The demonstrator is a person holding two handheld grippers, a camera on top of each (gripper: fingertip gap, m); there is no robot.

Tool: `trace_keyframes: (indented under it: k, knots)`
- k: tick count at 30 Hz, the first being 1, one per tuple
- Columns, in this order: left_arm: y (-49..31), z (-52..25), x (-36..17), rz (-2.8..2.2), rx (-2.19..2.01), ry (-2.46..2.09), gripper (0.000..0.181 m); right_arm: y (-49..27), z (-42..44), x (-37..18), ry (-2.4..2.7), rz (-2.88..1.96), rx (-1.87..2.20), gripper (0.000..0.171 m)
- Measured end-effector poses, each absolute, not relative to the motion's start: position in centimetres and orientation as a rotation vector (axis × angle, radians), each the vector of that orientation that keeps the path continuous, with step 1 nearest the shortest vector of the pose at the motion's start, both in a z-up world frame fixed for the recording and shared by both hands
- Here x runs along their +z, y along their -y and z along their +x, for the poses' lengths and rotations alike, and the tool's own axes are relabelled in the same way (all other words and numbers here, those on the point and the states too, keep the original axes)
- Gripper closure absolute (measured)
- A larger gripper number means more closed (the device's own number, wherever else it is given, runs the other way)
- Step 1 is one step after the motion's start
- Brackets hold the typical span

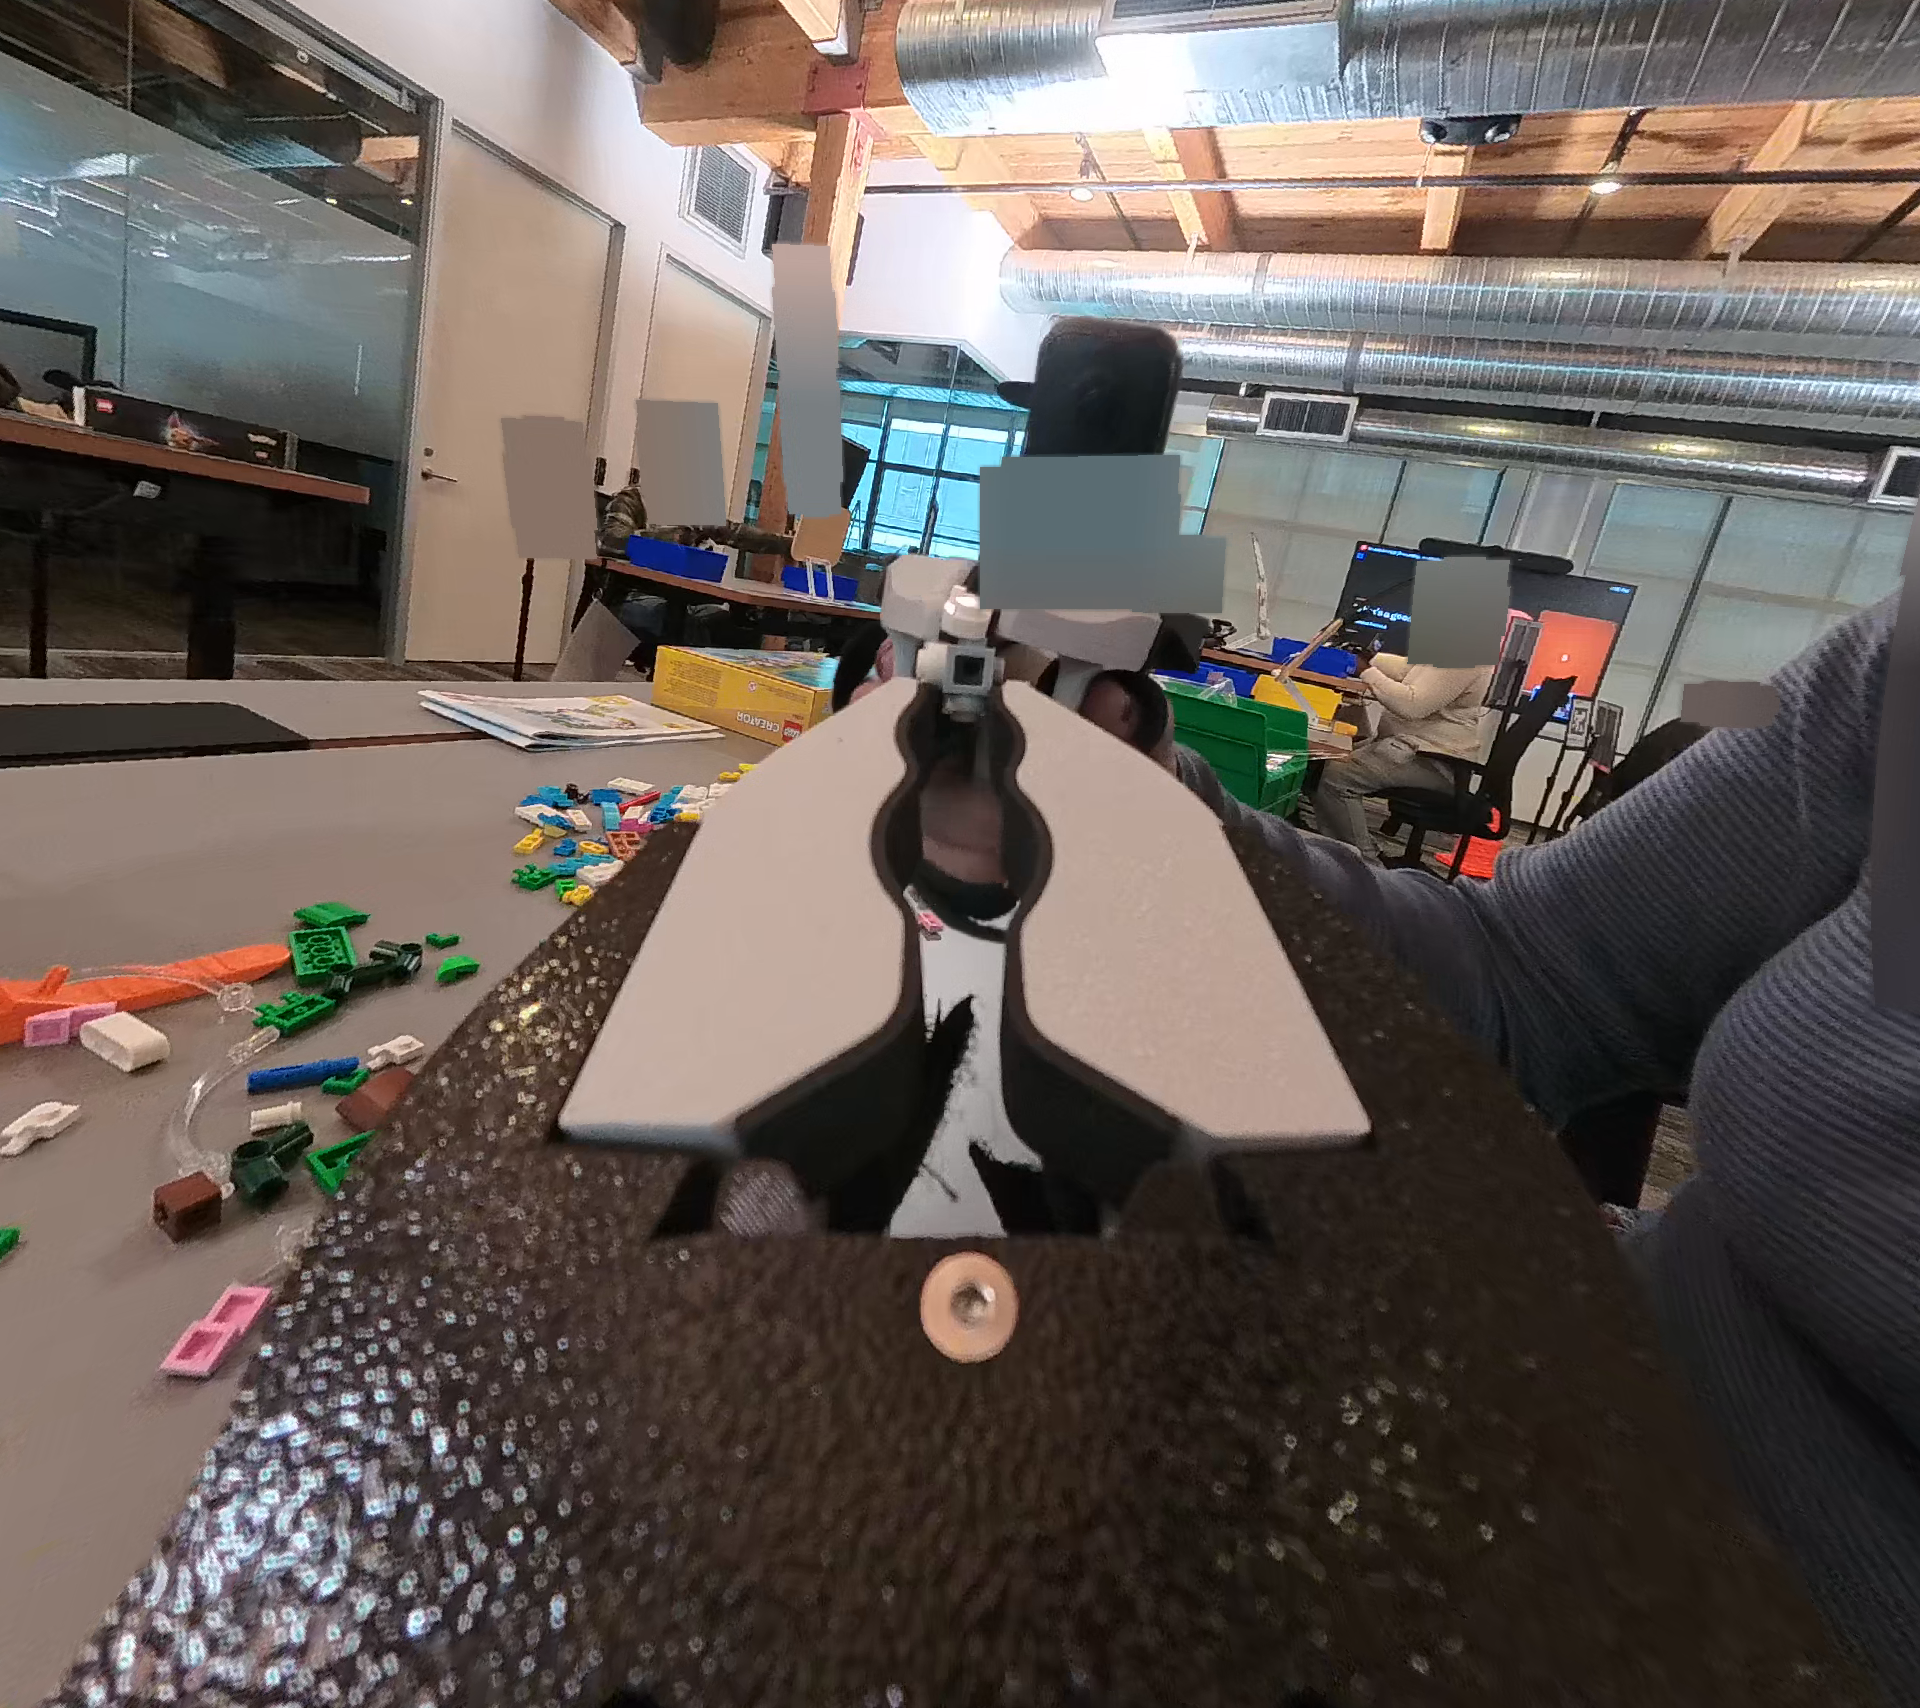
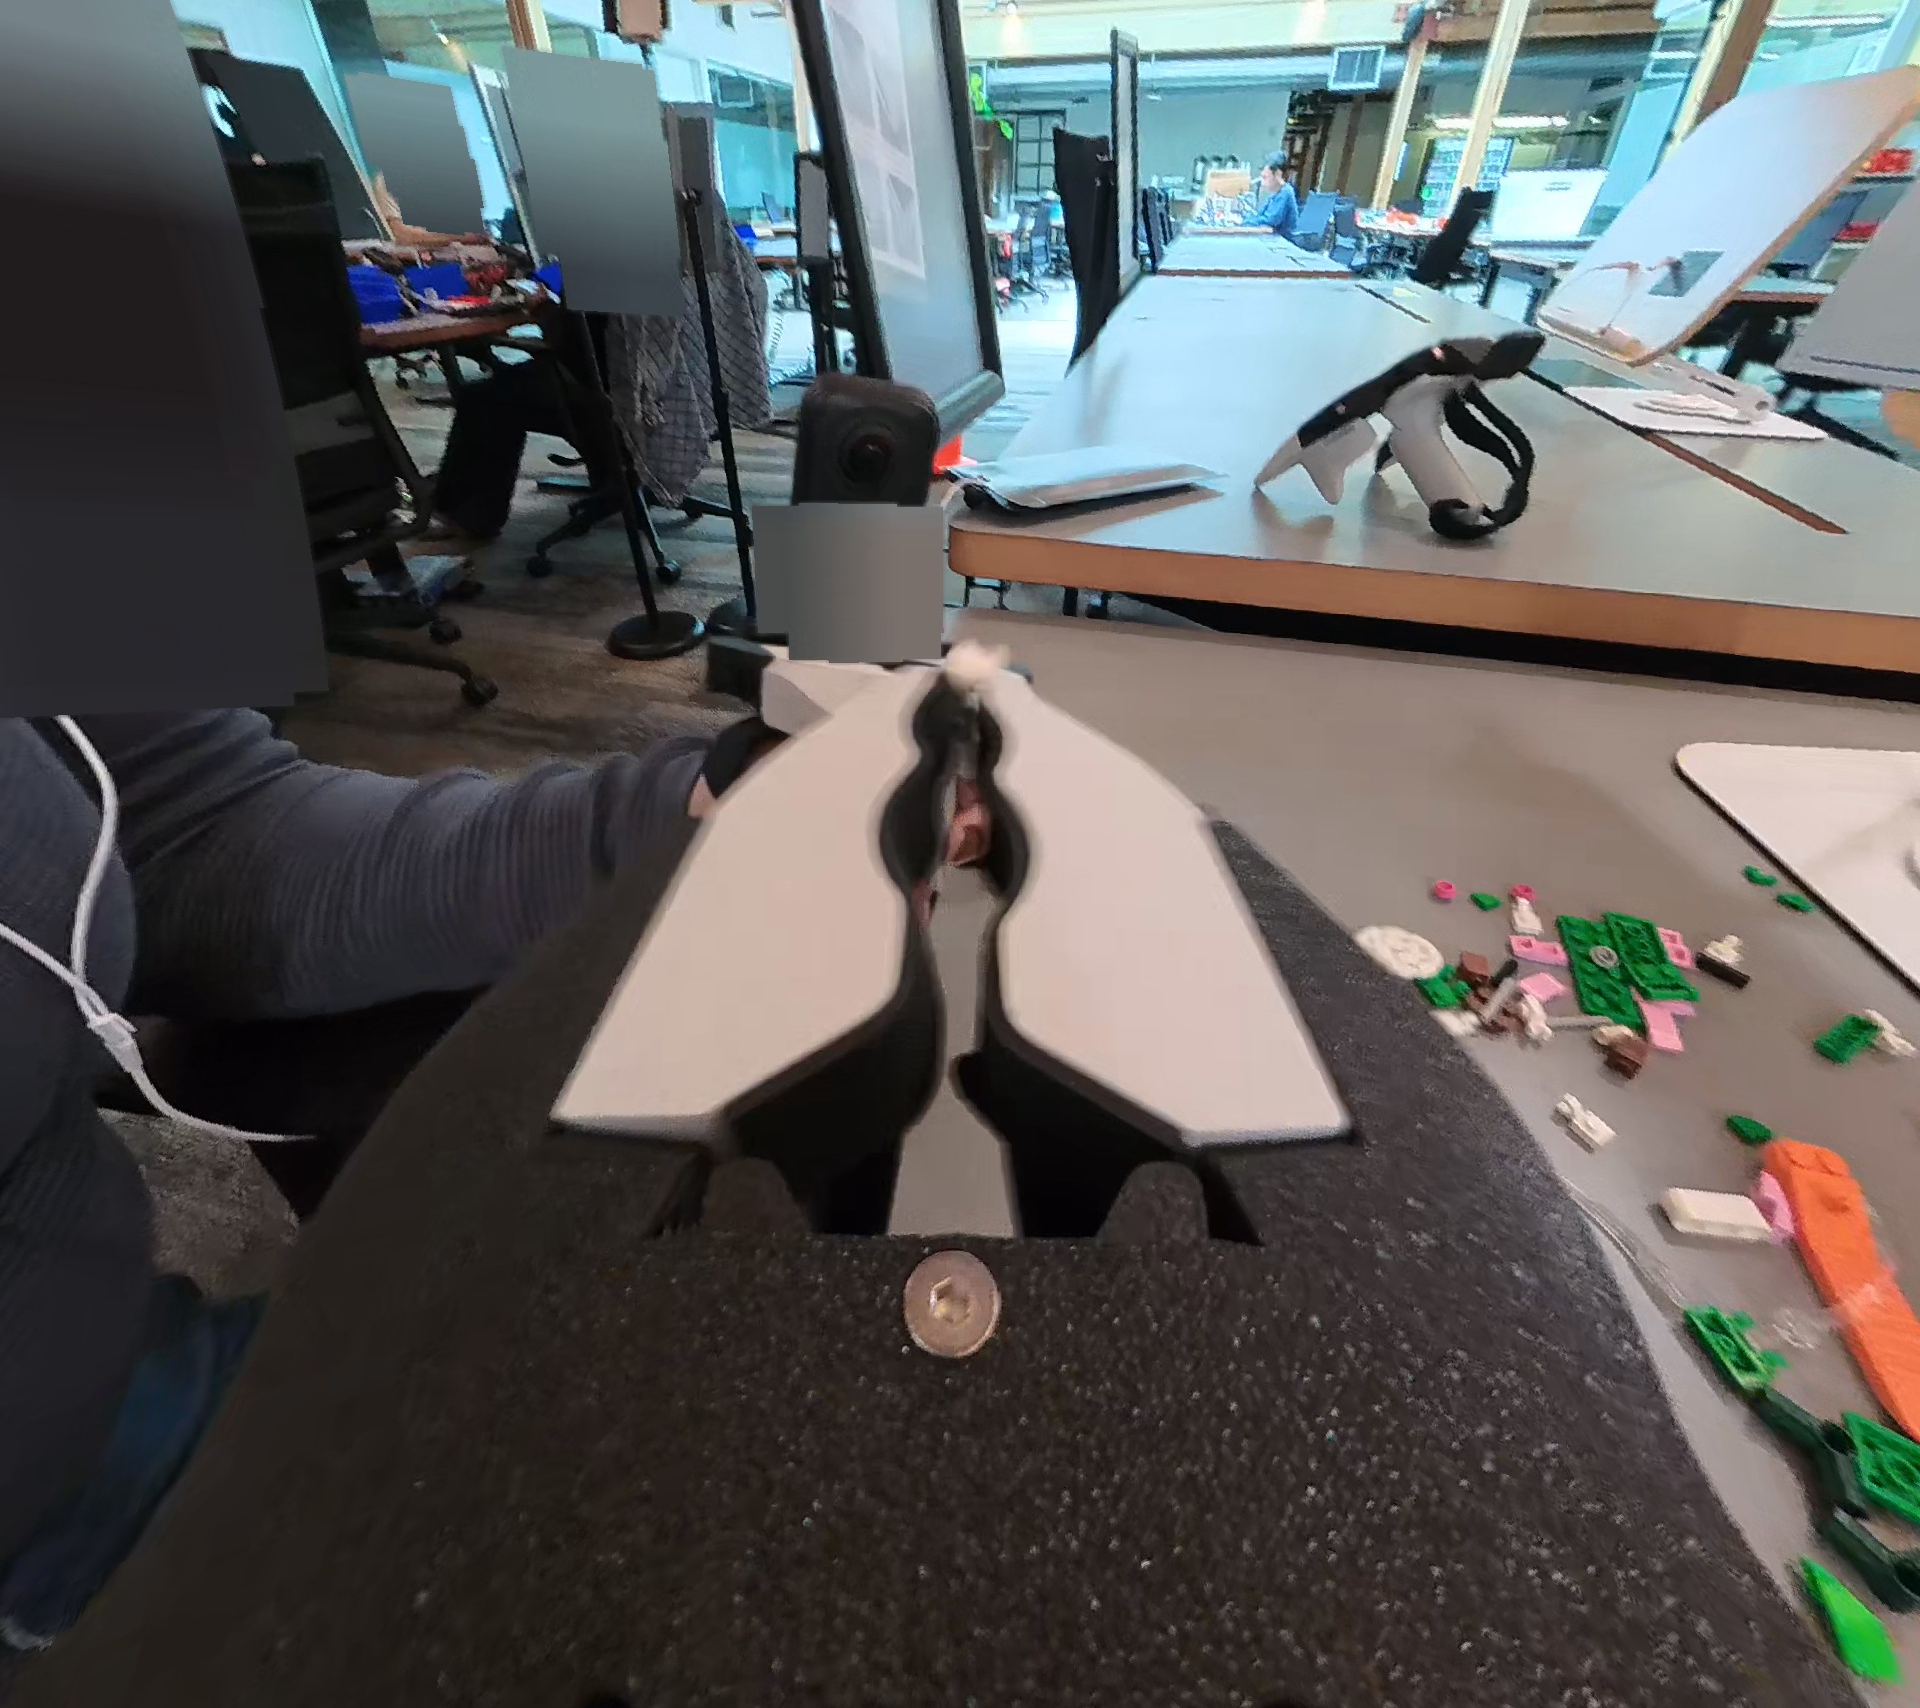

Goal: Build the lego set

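Both grippers are held above the grey table (image 1: 208, 827), tip to tip. My left gripper (image 1: 966, 692) is shut on a small grey lego piece (image 1: 968, 671) with a square hole. My right gripper (image 2: 966, 702) is shut on a small white piece (image 2: 974, 663), which is blurred. In the left wrist view the right gripper (image 1: 987, 614) faces me, and its white piece (image 1: 961, 614) touches the top of the grey one. How the two pieces join is hidden.
Loose lego pieces lie on the table: an orange piece (image 1: 145, 983), green plates (image 2: 1631, 962), a pink piece (image 1: 213, 1326) and a mixed pile (image 1: 603, 827). A yellow box (image 1: 743, 692) and a booklet (image 1: 566, 718) lie farther back. A white board (image 2: 1818, 827) is at the right. Both grippers' tips are close together, under 4 cm apart.
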State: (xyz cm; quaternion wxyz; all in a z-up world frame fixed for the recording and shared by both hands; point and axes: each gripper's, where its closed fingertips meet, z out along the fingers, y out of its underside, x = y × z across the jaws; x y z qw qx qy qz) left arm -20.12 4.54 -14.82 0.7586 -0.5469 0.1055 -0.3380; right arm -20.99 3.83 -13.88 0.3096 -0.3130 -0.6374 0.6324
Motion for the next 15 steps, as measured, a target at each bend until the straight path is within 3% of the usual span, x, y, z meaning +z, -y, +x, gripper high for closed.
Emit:
trace_keyframes:
  k: [15]
  knots:
    - [-5.0,-21.0,-15.6,-1.251,-0.708,-0.193,0.172,-6.9,-22.3,-15.4,1.607,-0.942,1.457,0.171]
